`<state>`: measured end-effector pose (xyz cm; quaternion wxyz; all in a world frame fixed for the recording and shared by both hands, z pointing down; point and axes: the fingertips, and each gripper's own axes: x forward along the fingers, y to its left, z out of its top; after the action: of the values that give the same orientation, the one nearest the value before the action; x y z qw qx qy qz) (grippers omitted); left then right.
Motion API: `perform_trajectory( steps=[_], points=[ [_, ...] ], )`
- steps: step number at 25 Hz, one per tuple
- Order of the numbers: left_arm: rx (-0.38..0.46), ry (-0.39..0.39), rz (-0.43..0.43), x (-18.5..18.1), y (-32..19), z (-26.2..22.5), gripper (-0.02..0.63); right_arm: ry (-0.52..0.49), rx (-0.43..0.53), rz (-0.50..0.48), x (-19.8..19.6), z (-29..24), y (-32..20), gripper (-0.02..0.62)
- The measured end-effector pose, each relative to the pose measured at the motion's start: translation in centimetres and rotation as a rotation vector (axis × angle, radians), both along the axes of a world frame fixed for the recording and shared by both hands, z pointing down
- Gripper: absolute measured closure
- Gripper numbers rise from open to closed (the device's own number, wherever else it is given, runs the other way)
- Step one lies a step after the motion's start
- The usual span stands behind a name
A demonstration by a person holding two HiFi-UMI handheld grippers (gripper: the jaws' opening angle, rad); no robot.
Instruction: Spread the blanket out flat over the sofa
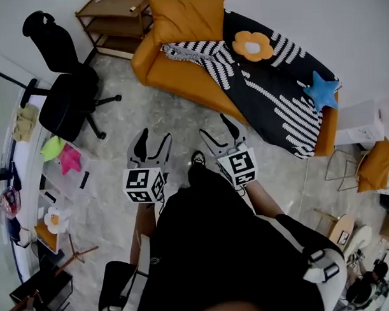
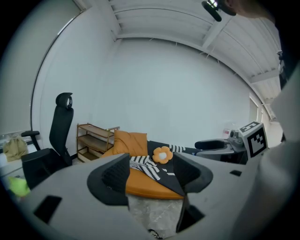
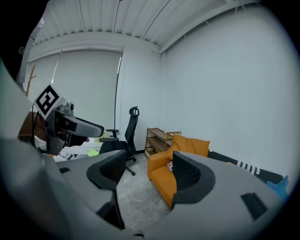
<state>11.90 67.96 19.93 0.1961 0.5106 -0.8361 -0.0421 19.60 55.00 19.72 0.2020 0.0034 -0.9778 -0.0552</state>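
Across the room the striped blanket covers the right part of the orange sofa, bunched beside its bare left seat, leaving that end to spread, while the left gripper and right gripper hang open-jawed and empty.

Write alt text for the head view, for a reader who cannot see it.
An orange sofa stands across the floor, mostly under a black-and-white blanket bearing a flower cushion and a star cushion. Nearer the camera, the left gripper and right gripper are both open and empty, short of the sofa.
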Motion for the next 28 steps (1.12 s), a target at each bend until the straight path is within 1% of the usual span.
perform_trajectory(
  steps=[5, 10, 15, 19, 26, 28],
  points=[
    [-0.012, 0.019, 0.054, -2.9, -6.5, 0.4, 0.331, 0.012, -0.011, 0.06, -2.1, 0.3, -6.5, 0.27],
    [-0.039, 0.023, 0.097, -4.8, -11.7, 0.9, 0.331, 0.026, -0.038, 0.103, -3.4, 1.0, -11.5, 0.27],
    [-0.064, 0.029, 0.13, -6.4, -15.8, 1.8, 0.331, 0.05, -0.056, 0.111, -5.3, 2.7, -15.6, 0.27],
    [-0.092, 0.042, 0.15, -8.2, -18.0, 2.9, 0.331, 0.079, -0.084, 0.141, -6.5, 3.6, -17.8, 0.27],
    [-0.115, 0.065, 0.223, -13.5, -22.9, 5.3, 0.331, 0.097, -0.09, 0.226, -9.9, 5.9, -22.4, 0.27],
    [-0.111, 0.068, 0.259, -15.5, -24.5, 6.4, 0.331, 0.117, -0.087, 0.257, -11.2, 6.9, -23.5, 0.27]
  ],
)
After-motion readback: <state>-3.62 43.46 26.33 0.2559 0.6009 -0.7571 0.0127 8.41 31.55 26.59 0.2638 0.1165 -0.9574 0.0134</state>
